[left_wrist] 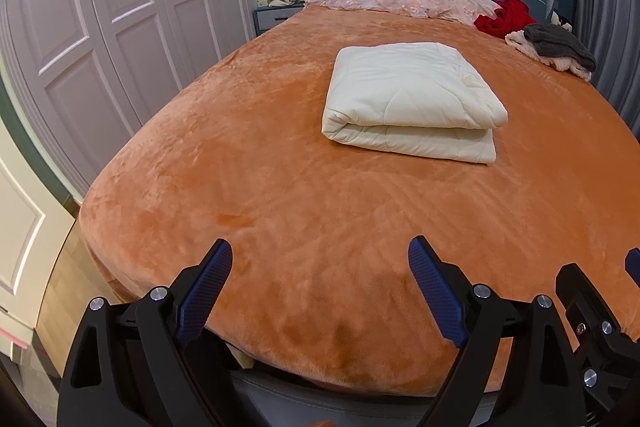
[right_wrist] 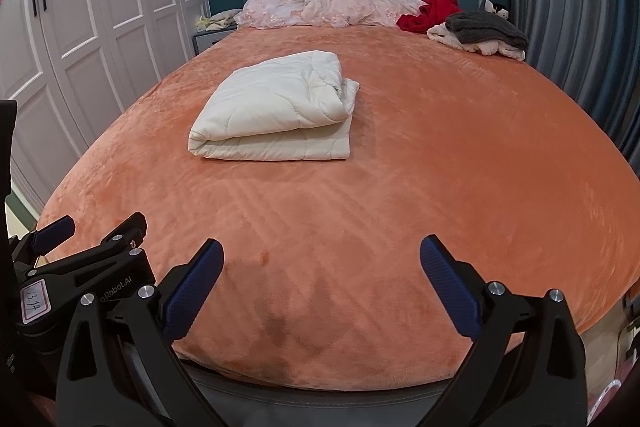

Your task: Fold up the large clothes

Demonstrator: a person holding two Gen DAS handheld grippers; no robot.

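On the orange bedspread (left_wrist: pixel 280 187), a folded cream quilt (left_wrist: pixel 412 99) is lying.
Near the foot, the left gripper (left_wrist: pixel 320 263) and right gripper (right_wrist: pixel 322 259) are hovering, jaws spread, holding nothing.

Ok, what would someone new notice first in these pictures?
Probably the folded cream quilt lying mid-bed on the orange blanket. Next, the crumpled pink bedding at the blue headboard, with red and grey clothes piled at the far right corner. Both the left hand-held gripper and the right hand-held gripper hover open near the bed's foot.
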